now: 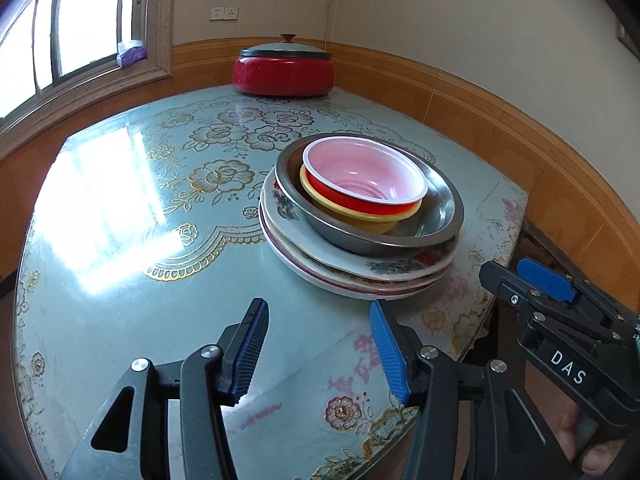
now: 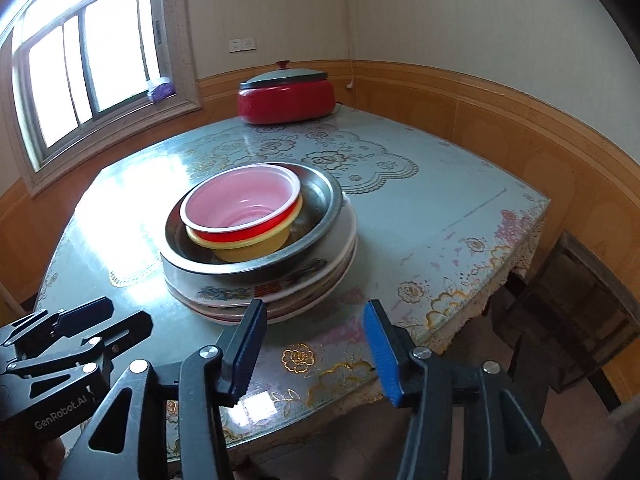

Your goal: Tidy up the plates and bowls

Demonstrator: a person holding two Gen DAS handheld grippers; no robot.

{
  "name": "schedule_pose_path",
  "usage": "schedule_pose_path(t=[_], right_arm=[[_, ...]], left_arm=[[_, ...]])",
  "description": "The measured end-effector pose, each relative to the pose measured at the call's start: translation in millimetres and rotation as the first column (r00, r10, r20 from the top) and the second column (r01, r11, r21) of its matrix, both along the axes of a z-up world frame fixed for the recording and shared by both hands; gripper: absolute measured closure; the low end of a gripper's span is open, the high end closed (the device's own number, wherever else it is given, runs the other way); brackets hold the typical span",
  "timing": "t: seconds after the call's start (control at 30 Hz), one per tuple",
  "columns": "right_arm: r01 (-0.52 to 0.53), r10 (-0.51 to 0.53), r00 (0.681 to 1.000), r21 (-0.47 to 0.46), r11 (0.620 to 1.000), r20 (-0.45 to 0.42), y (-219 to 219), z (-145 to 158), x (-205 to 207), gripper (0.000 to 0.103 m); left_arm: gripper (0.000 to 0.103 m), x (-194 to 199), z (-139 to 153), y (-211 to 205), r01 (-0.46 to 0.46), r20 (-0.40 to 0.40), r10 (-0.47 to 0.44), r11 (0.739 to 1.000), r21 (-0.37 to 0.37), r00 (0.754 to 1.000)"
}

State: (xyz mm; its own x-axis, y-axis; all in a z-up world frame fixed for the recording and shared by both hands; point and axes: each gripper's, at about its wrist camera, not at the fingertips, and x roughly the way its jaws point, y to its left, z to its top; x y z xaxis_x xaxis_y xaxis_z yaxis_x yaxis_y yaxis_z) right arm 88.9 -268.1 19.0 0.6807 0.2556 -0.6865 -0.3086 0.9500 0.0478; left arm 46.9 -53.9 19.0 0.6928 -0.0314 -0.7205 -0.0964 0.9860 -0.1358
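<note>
Table point(image 1: 120, 208) carries one stack near its front-right edge: plates point(image 1: 360, 276), steel bowl point(image 1: 440, 216), yellow bowl point(image 1: 360, 220), red bowl point(image 1: 364, 172) nested on top. Stack lies ahead of both grippers, between them; left gripper point(image 1: 320, 344) and right gripper point(image 2: 316, 344) spread, empty, about equally near

Light: daylight from window point(image 1: 68, 32), blown out | Glare: white patch on table point(image 1: 100, 208) | Distortion: strong fisheye, dark corners | Focus: sharp, no blur

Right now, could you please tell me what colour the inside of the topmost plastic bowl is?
Pale pink inside the red plastic bowl, with a white rim; the right wrist view shows it best.
</note>
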Motion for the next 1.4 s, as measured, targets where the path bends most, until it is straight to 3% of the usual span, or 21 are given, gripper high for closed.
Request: schedule_pose_path(t=[0.13, 0.27, 0.43, 0.5, 0.7, 1.4], right_arm=[[0.108, -0.106, 0.994, -0.025, 0.994, 0.039, 8.3, 0.8, -5.8, 0.048], [0.205, -0.202, 0.978, -0.049, 0.978, 0.050, 21.7, -3.7, -16.1, 0.048], [0.259, -0.252, 0.964, -0.099, 0.961, 0.080, 40.8, -10.0, -34.1, 0.048], [0.271, -0.265, 0.962, -0.089, 0.958, 0.069, 44.3, -10.8, -39.0, 0.048], [0.329, -0.326, 0.944, -0.067, 0.942, 0.047, 43.1, -11.3, -40.5, 0.048], [0.341, -0.340, 0.939, -0.028, 0.940, 0.046, 44.9, -4.8, -30.7, 0.048]], left_arm=[[0.032, -6.5, -2.7, 10.2, 0.057, 0.023, -0.058, 0.998, 0.025, 0.998], [0.025, -11.4, -6.9, 21.1, 0.102, 0.045, -0.103, 0.994, 0.031, 0.994], [0.017, -14.0, -8.5, 31.9, 0.137, 0.067, -0.140, 0.990, 0.044, 0.988], [0.009, -13.8, -8.1, 34.4, 0.139, 0.077, -0.142, 0.989, 0.049, 0.987], [0.001, -9.7, -9.5, 38.4, 0.159, 0.088, -0.165, 0.985, 0.069, 0.982], [0.000, -6.3, -7.6, 45.4, 0.128, 0.108, -0.139, 0.987, 0.097, 0.984]])
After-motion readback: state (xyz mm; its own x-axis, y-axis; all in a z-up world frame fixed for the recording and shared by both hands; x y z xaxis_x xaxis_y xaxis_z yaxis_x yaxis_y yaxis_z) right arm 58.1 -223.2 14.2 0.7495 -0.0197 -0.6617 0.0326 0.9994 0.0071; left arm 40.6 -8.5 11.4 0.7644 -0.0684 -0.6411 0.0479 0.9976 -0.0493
